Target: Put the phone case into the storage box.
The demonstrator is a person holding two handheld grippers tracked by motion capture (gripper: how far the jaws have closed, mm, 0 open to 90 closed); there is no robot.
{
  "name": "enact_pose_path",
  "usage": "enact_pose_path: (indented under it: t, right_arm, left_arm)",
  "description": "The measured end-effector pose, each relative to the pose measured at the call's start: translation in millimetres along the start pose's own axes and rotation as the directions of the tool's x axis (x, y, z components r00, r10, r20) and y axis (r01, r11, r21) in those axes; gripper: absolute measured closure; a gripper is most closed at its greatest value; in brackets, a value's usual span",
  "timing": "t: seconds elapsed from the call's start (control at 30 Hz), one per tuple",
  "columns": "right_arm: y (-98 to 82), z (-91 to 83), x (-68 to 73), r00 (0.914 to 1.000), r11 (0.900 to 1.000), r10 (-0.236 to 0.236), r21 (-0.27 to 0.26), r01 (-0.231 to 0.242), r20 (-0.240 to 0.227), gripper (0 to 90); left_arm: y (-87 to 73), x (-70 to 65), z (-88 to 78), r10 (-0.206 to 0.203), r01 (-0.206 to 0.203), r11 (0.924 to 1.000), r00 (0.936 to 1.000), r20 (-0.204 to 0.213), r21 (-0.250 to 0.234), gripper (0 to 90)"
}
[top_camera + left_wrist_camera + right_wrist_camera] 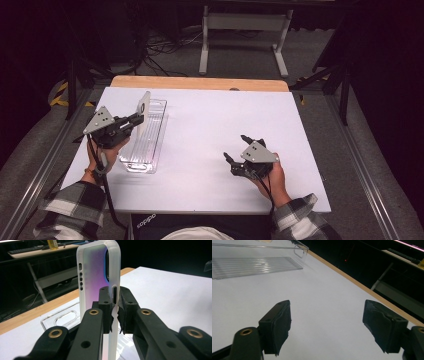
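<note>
A translucent white phone case with a purple sheen stands upright on its long edge above the clear plastic tray. My left gripper is shut on the case's side rim; in the left gripper view the pads pinch that rim near a side slot. The tray lies flat on the white table, empty, just behind and below the case. My right gripper rests low over the table at the right, jaws wide open, with bare table between them.
The white table top has a wooden strip along its far edge. The tray's ribbed floor and handle cut-out appear far off in the right gripper view. Beyond the table are a metal stand and cables on the floor.
</note>
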State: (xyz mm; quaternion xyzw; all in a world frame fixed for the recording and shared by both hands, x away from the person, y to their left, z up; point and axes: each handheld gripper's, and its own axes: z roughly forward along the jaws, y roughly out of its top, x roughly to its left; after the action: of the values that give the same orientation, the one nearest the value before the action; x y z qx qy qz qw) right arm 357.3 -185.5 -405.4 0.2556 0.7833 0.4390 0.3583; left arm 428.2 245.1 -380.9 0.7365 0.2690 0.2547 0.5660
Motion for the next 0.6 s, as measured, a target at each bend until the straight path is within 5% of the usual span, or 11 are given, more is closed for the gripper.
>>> enact_pose_path:
  t: [0.6]
  right_arm:
    - [-1.1,2.6,1.2,1.0000,1.000,-0.003,0.012,0.003,-0.009,23.4]
  left_arm:
    - [0.6,14.5,11.6,-0.011,0.011,0.9999,0.9999,-0.006,0.012,82.2]
